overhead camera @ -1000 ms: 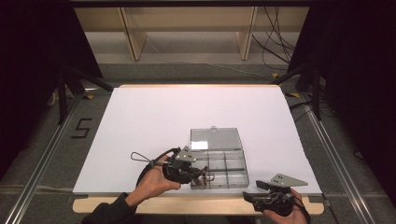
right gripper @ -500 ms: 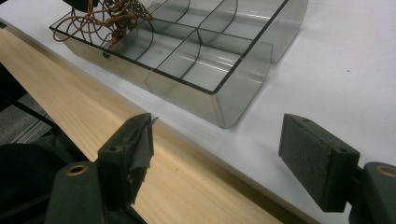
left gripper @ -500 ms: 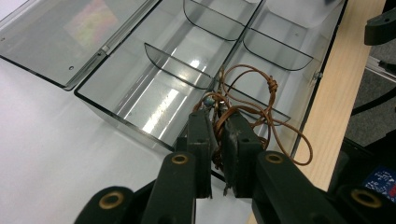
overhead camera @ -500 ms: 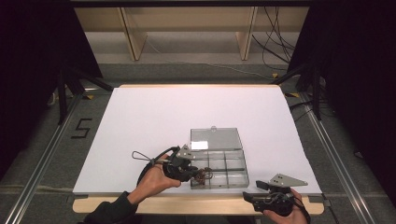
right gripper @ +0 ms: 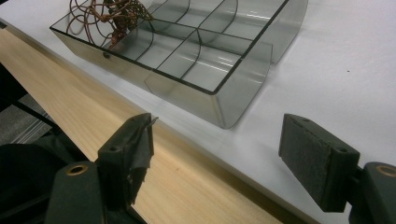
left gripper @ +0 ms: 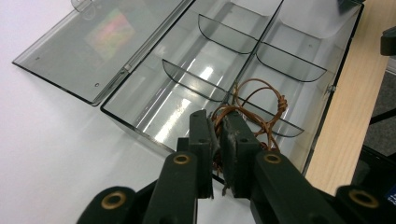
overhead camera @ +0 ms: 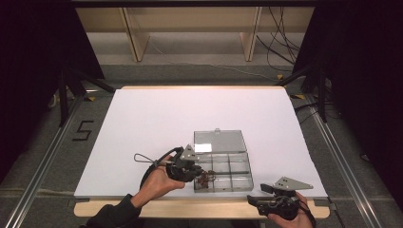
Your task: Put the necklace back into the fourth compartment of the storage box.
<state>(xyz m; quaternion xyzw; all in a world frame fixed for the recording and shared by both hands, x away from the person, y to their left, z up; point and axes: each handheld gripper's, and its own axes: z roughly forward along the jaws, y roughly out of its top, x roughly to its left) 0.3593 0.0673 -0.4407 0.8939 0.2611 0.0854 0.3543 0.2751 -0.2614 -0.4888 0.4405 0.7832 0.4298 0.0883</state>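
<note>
A clear plastic compartment box (overhead camera: 237, 164) lies open near the table's front edge, its lid (overhead camera: 221, 141) folded flat behind it. My left gripper (overhead camera: 198, 176) reaches in from the left over the near-left compartment and is shut on a tangled brown cord (overhead camera: 205, 179). In the left gripper view the jaws (left gripper: 217, 135) pinch strands of the cord (left gripper: 261, 100), whose loops hang into the box (left gripper: 187, 88). My right gripper (overhead camera: 254, 199) is at the wooden front edge, right of the box. Its jaws (right gripper: 222, 128) stand wide open and empty, facing the box (right gripper: 205, 65) and the cord (right gripper: 109, 16).
A white sheet (overhead camera: 190, 118) covers the table, with a wooden strip (overhead camera: 209, 209) along the front. The other compartments of the box hold nothing. A shiny sticker (left gripper: 109, 30) sits on the lid. Shelving and cables stand beyond the far edge.
</note>
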